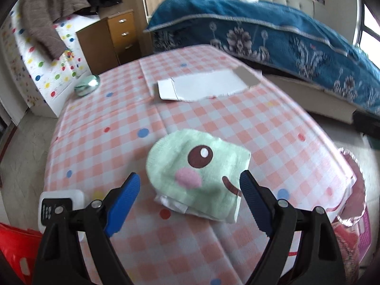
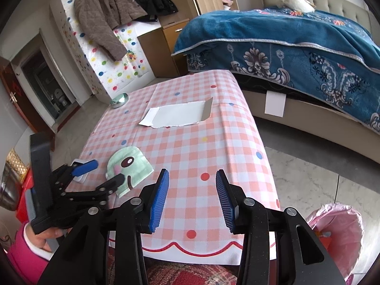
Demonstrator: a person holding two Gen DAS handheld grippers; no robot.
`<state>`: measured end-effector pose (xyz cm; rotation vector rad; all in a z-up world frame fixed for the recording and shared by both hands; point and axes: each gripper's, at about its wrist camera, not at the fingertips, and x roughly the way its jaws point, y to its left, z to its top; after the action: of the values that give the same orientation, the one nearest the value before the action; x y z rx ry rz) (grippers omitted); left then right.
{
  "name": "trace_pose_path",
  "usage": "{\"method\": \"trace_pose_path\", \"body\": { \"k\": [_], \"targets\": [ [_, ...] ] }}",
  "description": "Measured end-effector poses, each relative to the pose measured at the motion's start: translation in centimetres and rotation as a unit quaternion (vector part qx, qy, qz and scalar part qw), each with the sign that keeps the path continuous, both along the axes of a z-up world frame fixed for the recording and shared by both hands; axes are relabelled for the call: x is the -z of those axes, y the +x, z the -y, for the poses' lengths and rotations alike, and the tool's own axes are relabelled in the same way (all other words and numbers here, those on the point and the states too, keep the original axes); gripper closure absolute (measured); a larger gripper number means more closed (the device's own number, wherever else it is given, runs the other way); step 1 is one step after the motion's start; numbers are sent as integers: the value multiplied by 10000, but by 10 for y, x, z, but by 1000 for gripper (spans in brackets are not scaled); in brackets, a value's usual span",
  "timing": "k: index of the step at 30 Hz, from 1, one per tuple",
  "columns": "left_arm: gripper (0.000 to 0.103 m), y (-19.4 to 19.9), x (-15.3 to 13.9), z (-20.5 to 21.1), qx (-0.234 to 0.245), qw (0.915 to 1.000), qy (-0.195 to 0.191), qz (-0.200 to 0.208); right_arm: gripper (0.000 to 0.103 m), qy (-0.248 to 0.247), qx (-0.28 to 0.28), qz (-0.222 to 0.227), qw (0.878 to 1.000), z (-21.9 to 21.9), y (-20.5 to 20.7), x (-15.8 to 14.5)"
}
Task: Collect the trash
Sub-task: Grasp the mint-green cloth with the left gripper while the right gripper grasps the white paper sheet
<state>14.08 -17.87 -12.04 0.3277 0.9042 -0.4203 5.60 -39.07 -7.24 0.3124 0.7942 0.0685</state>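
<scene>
A folded pale green cloth with a cartoon face (image 1: 201,178) lies on the pink checked tablecloth (image 1: 249,123). My left gripper (image 1: 190,190) is open, its blue fingers on either side of the cloth's near end, just above it. The right wrist view shows the same cloth (image 2: 128,163) with the left gripper (image 2: 104,173) over it. My right gripper (image 2: 192,194) is open and empty above the table's near edge. A torn white paper with a cardboard flap (image 1: 204,85) lies further back; it also shows in the right wrist view (image 2: 178,114).
A shiny green rounded object (image 1: 87,84) sits at the table's far left corner. A white device with a dark keypad (image 1: 57,204) lies at the near left. A pink-lined bin (image 2: 337,232) stands right of the table. A bed with a blue blanket (image 2: 296,47) is behind.
</scene>
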Motion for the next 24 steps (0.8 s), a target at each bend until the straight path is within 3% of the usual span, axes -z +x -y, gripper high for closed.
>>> {"method": "trace_pose_path", "body": {
  "k": [5,9,11,13,16,24],
  "targets": [
    [22,4,8,-6,-55,9994,-257,-234,60,8,28,-22,10000,4,-3,0],
    [50,-7,4,-1,117,9995,-250,-150,60,16,-12,-50,10000,3,-4,0],
    [61,-12,2,-2,79,9995,-278,-81,60,7,-27,-57,10000,1,-5,-1],
    [78,-15,-1,-7,-36,9991,-423,-59,60,-46,-69,-70,9999,-2,-4,0],
    [88,-17,-11,-21,-186,9964,-819,-72,60,-114,-125,-93,9998,-7,0,1],
    [94,-13,-49,-39,-544,9895,-1287,369,60,-334,-211,19,9992,-16,33,5]
  ]
}}
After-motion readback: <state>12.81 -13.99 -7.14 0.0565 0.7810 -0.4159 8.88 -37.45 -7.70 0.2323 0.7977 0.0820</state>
